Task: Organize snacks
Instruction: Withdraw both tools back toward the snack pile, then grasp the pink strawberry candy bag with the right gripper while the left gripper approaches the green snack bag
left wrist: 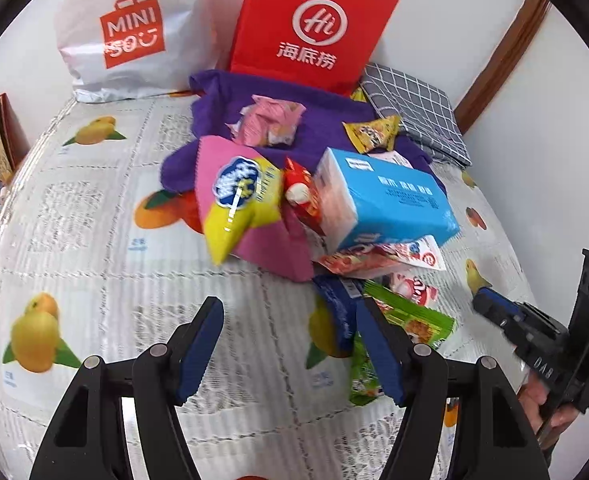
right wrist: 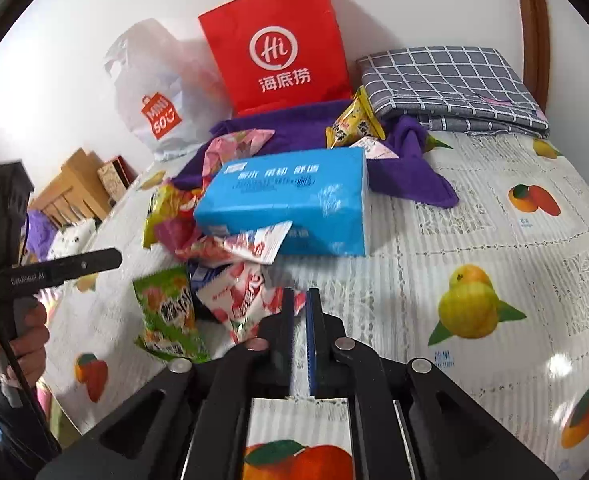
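Left wrist view: left claw (left wrist: 290, 342) stands spread, nothing between its blue pads; it hangs over bare fruit-print tablecloth (left wrist: 94, 240) on the bench; snack pile lies just ahead and to its right; dark blue packet (left wrist: 336, 312) and green snack packet (left wrist: 410, 320) sit against the right finger (left wrist: 378, 344), partly hidden behind it; whether they touch it I cannot tell; blue tissue box (left wrist: 386, 200) sits further ahead, tilted atop red-and-white packets; yellow packet (left wrist: 242, 208) on a pink sheet lies to its left; purple cloth (left wrist: 222, 96) under the far part of the pile; red paper bag (left wrist: 310, 28) and white shopping bag (left wrist: 134, 32) stand upright at the wall; grey checked cloth (left wrist: 418, 108) folded at the far right.

Right wrist view: right claw (right wrist: 300, 300) nearly pressed together, only a narrow slit between the pads, nothing pinched in it; pink-and-white strawberry packet (right wrist: 242, 300) lies just left of the tips, touching or nearly so; green snack packet (right wrist: 166, 312) further left; blue tissue box (right wrist: 294, 204) straight ahead of the tips, apart from them; small yellow packet (right wrist: 354, 120) beyond the box, on the purple cloth (right wrist: 406, 172); a hand (right wrist: 26, 340) gripping the other tool shows at the left edge.
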Demonstrator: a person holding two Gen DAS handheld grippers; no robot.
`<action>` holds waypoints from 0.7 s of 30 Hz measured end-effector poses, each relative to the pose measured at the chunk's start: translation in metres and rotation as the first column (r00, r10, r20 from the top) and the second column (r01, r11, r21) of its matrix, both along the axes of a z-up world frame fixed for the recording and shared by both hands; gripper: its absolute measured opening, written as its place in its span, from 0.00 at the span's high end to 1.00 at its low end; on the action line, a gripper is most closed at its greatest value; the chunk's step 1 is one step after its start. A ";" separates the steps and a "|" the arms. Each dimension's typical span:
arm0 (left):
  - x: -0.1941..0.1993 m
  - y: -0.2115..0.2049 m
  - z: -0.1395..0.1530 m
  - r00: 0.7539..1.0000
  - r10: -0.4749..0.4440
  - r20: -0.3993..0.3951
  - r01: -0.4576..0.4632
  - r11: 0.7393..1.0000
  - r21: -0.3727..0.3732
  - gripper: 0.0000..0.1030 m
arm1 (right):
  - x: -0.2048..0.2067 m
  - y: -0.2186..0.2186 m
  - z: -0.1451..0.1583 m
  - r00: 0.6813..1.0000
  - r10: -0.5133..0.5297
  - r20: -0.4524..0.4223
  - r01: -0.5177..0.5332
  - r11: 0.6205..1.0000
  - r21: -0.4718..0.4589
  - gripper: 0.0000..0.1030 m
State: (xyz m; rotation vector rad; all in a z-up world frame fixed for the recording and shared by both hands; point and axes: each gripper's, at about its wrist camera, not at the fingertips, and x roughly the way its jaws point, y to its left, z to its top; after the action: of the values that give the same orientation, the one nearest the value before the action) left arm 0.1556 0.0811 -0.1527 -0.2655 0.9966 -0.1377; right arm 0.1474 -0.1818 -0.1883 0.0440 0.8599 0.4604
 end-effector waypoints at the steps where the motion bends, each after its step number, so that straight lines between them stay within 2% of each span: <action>1: -0.001 -0.003 0.000 1.000 -0.006 -0.001 0.006 1.000 0.005 0.35 | -0.001 0.006 -0.003 1.000 0.014 0.007 -0.014 1.000 -0.011 0.69; 2: -0.002 -0.004 0.000 1.000 -0.008 0.000 0.008 1.000 0.008 0.35 | -0.003 0.008 -0.005 1.000 0.023 0.013 -0.023 1.000 -0.016 0.58; 4: -0.005 -0.005 0.001 1.000 -0.011 0.004 0.011 1.000 0.017 0.35 | -0.004 0.020 -0.011 0.998 0.060 0.034 -0.059 0.997 -0.045 0.51; 9: -0.012 0.007 0.005 1.000 0.008 0.013 -0.008 1.000 0.028 0.35 | -0.002 0.046 -0.020 0.989 0.131 0.072 -0.122 0.985 -0.121 0.44; 11: -0.013 0.013 0.006 1.000 0.018 0.015 -0.018 0.999 0.027 0.35 | 0.001 0.055 -0.023 0.984 0.164 0.076 -0.152 0.978 -0.142 0.38; 21: -0.016 0.029 0.001 0.999 0.042 0.012 -0.042 0.999 -0.002 0.35 | 0.017 0.078 -0.045 0.968 0.251 0.023 -0.240 0.944 -0.228 0.32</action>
State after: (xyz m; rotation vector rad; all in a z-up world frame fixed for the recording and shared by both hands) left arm 0.1391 0.1099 -0.1513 -0.2867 0.9787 -0.1016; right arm 0.1646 -0.1037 -0.2332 -0.2848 0.8658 0.5931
